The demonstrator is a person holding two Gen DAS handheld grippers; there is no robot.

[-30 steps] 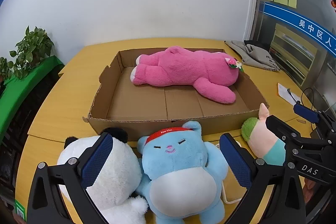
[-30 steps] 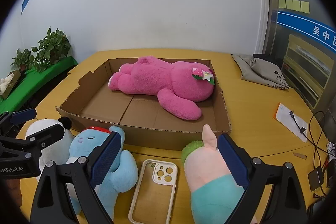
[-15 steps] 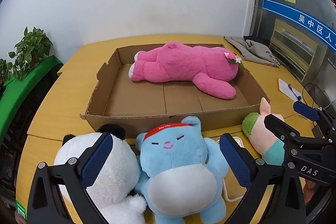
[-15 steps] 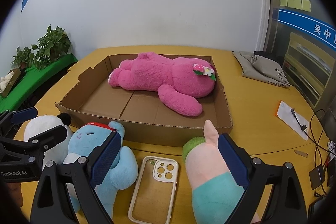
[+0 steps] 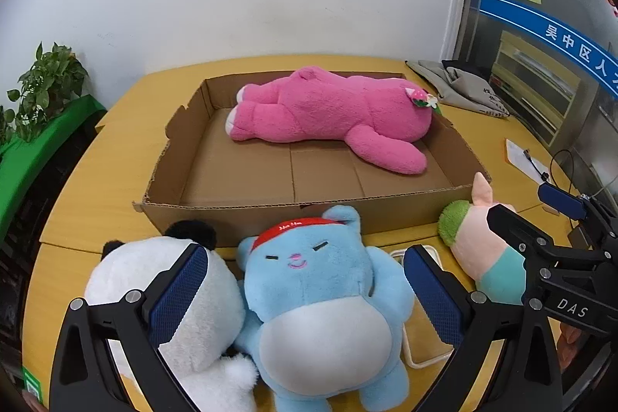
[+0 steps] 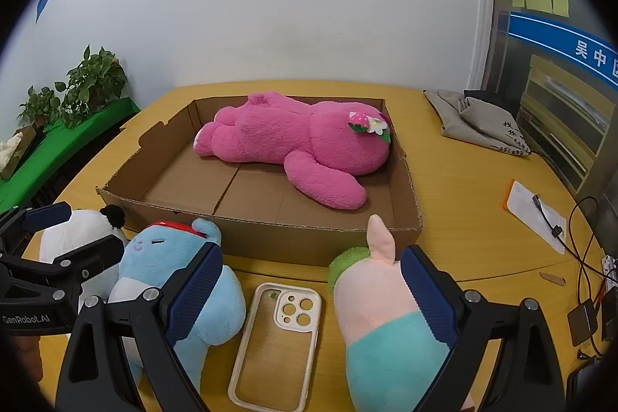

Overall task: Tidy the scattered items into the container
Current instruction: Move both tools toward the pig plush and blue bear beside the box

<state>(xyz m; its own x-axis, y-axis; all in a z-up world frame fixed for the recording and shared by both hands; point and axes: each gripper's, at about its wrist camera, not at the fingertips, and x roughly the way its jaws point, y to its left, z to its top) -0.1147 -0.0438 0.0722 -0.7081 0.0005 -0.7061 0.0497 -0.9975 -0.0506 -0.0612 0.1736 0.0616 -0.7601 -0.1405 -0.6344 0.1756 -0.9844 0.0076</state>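
Observation:
A shallow cardboard box [image 5: 239, 211] [image 6: 293, 238] on the yellow table holds a big pink plush bear [image 5: 332, 118] [image 6: 301, 145]. In front of it lie a panda plush [image 5: 154, 280] [image 6: 89, 230], a blue plush bear [image 5: 320, 296] [image 6: 170, 265], a cream phone case [image 6: 278, 338] [image 5: 421, 346] and a pink-and-teal plush [image 5: 483, 250] [image 6: 382, 327]. My left gripper [image 5: 305, 292] is open, jaws either side of the blue bear. My right gripper [image 6: 309, 288] is open above the phone case, its right pad against the pink-and-teal plush.
A grey cloth bag [image 5: 463, 87] [image 6: 479, 122] lies at the table's far right. Papers and cables [image 6: 540, 215] lie on the right edge. Potted plants [image 6: 73, 87] on a green ledge stand left of the table. A white wall is behind.
Both grippers have drawn back and risen slightly, so the box and toys sit a little farther away. Nothing has been grasped; both stay open.

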